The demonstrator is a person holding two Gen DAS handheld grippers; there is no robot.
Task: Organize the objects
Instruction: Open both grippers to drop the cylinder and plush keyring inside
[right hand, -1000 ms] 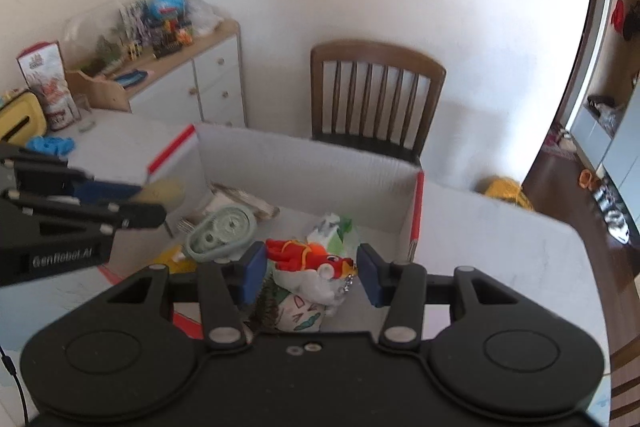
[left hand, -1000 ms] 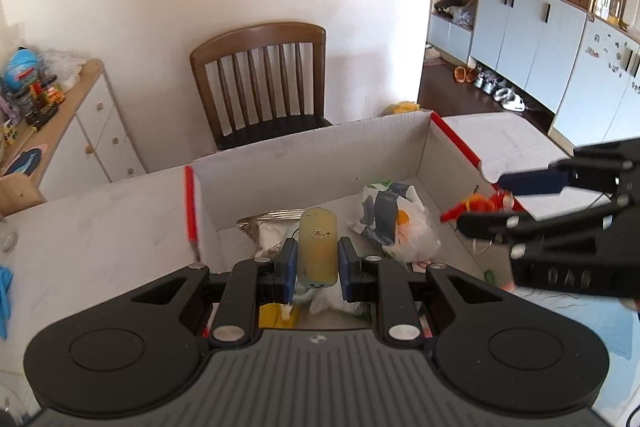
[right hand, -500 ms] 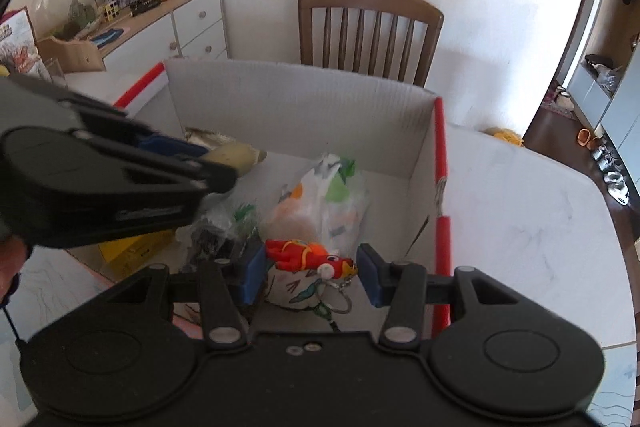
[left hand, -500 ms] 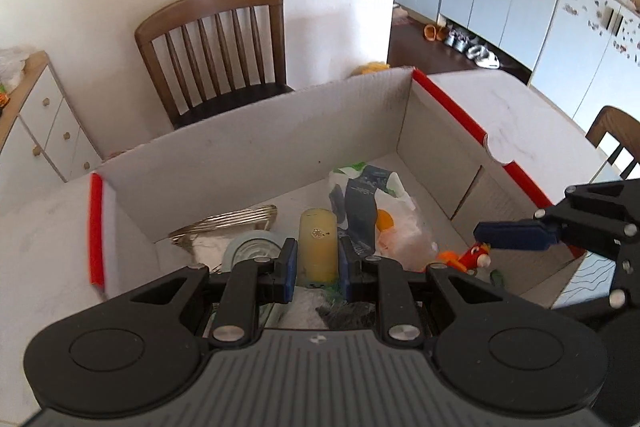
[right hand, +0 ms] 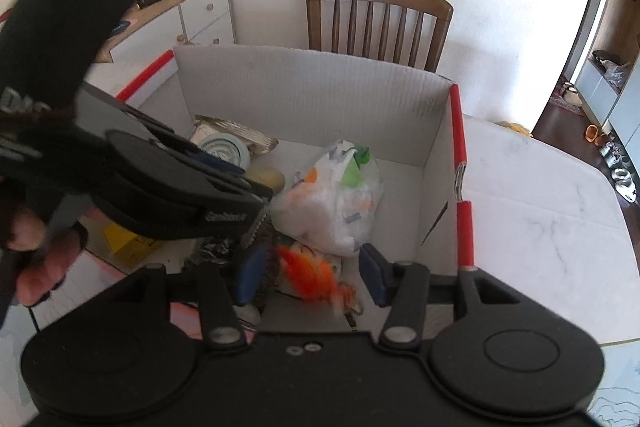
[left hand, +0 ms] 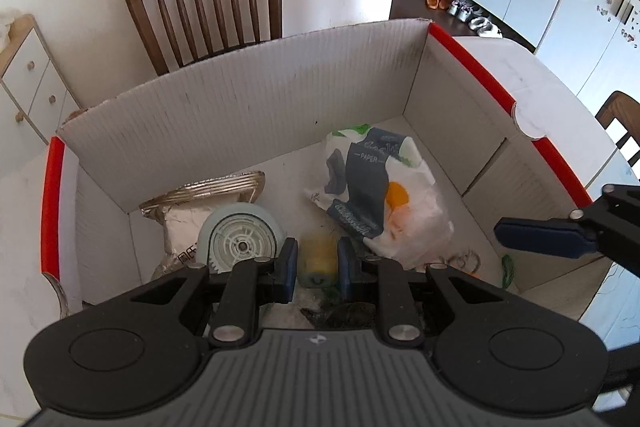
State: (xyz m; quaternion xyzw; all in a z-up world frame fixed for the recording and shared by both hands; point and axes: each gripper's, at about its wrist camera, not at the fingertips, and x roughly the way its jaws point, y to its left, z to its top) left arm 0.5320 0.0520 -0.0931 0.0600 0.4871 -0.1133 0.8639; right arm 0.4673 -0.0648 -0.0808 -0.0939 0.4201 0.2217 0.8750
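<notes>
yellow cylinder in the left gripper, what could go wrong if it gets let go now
The left gripper is shut on the yellow cylinder low inside the white cardboard box. Released here, it may roll against the pale blue round wheel or the printed plastic bag. The right gripper is open over the blurred orange-red toy close by, so the two grippers could bump.

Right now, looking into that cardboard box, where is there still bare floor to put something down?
The cardboard box has bare floor along its back wall, and in the right corner between the tissue pack and the right wall. The near left is crowded: foil pouch, round wheel, and the yellow cylinder in the left gripper.
</notes>
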